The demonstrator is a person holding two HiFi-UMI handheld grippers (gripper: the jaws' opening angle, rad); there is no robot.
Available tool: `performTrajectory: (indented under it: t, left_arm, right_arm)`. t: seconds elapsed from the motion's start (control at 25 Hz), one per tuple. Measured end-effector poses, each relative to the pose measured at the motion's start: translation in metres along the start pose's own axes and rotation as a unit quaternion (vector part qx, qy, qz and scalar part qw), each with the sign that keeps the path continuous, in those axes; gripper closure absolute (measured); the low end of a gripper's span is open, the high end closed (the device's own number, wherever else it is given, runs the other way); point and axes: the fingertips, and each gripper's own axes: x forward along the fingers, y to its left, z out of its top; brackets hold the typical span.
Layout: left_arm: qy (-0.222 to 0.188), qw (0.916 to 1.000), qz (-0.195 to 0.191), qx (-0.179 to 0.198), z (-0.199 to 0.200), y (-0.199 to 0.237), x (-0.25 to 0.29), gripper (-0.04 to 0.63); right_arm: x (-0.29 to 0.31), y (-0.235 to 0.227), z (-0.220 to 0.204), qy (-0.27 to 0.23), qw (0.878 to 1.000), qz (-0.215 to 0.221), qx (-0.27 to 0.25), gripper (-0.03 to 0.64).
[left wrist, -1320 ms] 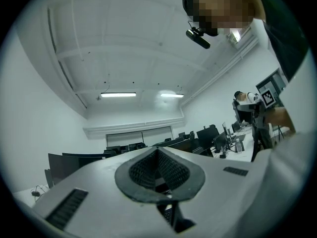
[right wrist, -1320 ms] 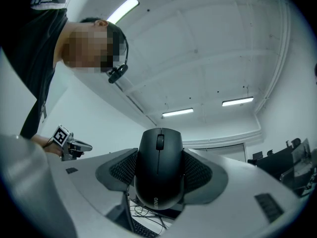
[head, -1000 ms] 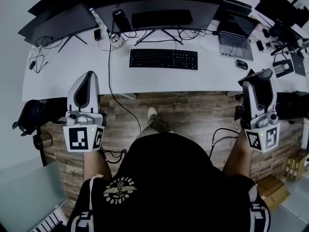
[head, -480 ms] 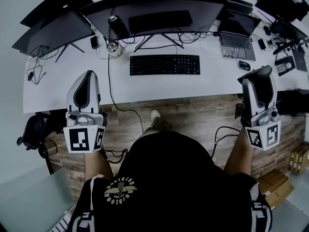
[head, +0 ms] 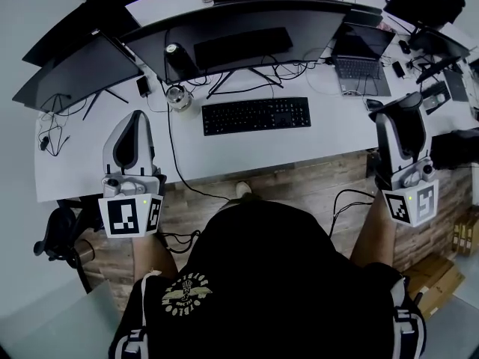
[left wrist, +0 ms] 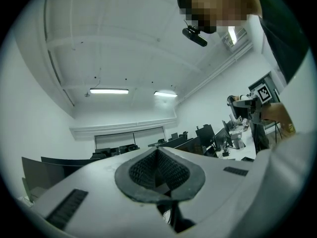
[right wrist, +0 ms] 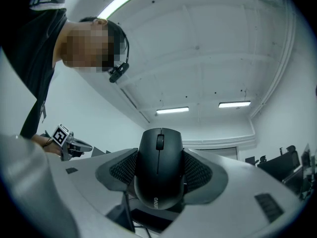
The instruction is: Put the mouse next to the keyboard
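In the right gripper view a black mouse (right wrist: 159, 167) sits between the ribbed pads, with my right gripper (right wrist: 159, 175) shut on it and pointing up at the ceiling. In the head view that gripper (head: 405, 105) stands over the white desk's (head: 224, 152) front right edge, right of the black keyboard (head: 256, 115). The mouse (head: 408, 101) shows as a dark cap at its tip. My left gripper (head: 136, 118) is over the desk's front left part. Its pads (left wrist: 148, 170) meet with nothing between them.
Dark monitors (head: 247, 28) line the back of the desk. A laptop (head: 361, 64) is at the back right, with a small dark object (head: 372, 105) just left of my right gripper. A round can (head: 177, 96) and cables lie left of the keyboard. A chair (head: 54, 234) stands at lower left.
The desk has slid down and nearer in the head view. Both grippers, earlier over the wooden floor in front of it, now stand over its front edge. The mouse stays held.
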Motion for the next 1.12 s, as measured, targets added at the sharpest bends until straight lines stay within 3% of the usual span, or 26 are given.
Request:
performTrajectory:
  t: [0.28, 0.6, 1.12]
  left_arm:
    - [-0.013, 0.9996, -0.020, -0.014, -0.014, 0.018, 0.017, 0.594]
    - [-0.004, 0.9986, -0.043, -0.031, -0.028, 0.006, 0.036, 0.594]
    - [0.009, 0.9972, -0.061, -0.042, -0.034, -0.045, 0.105, 0.594]
  right_arm:
    - [0.016, 0.016, 0.000, 0.012, 1.000, -0.011, -0.022, 0.333]
    - [0.013, 0.008, -0.017, 0.048, 0.998, -0.026, -0.024, 0.333]
    - [0.022, -0.053, -0.072, 0.098, 0.995, -0.019, 0.001, 0.333]
